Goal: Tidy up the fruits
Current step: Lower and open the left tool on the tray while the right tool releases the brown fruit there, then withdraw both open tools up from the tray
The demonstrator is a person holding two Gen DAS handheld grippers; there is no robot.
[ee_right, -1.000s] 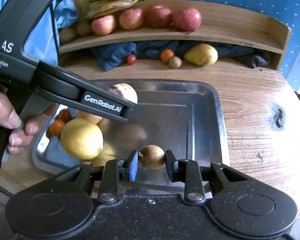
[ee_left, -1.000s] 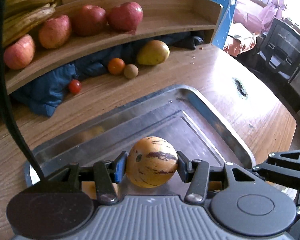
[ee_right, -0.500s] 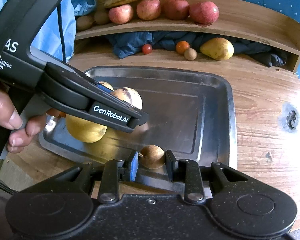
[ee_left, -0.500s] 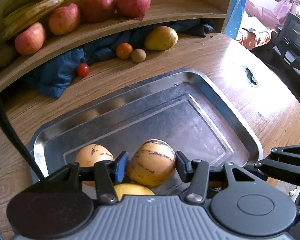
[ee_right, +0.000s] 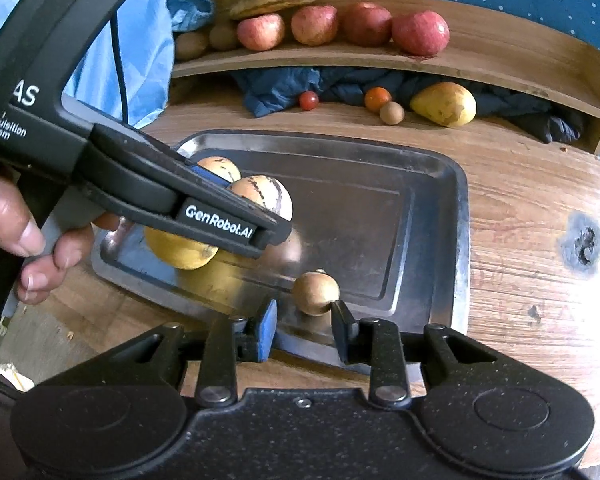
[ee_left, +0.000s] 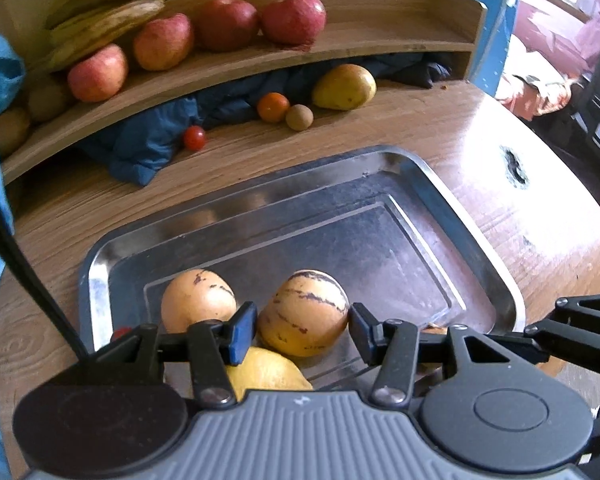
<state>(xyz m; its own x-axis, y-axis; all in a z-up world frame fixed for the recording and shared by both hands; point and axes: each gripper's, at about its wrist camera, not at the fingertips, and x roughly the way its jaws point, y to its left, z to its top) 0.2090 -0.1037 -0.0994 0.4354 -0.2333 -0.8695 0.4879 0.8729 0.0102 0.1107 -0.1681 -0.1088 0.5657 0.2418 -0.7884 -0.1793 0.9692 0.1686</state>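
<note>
- A striped yellow fruit (ee_left: 303, 312) is seen between the fingers of the left hand-held gripper (ee_left: 302, 330), low over the metal tray (ee_left: 440, 184). The jaws are opening at a middling width; the blue left pad lies at the fruit's side, while a thin gap shows at the right pad.
- A second striped fruit (ee_left: 198, 300) lies just beside it in the tray, and a plain yellow fruit (ee_left: 266, 372) is partly hidden under the gripper.
- A small brown round fruit (ee_right: 315, 293) sits on the tray's near edge, between the fingers of the right hand-held gripper (ee_right: 304, 326). Those jaws are narrow and opening; a gap shows on the left side.
- The tray rests on the wooden tabletop (ee_left: 520, 216).
- Farther back, a tomato (ee_left: 194, 137), a small orange (ee_left: 273, 107), a brown ball-shaped fruit (ee_left: 299, 117) and a mango (ee_left: 344, 87) lie on the tabletop.
- Apples (ee_left: 293, 18) and bananas (ee_left: 104, 4) are kept on the shelf (ee_left: 380, 44) above.
</note>
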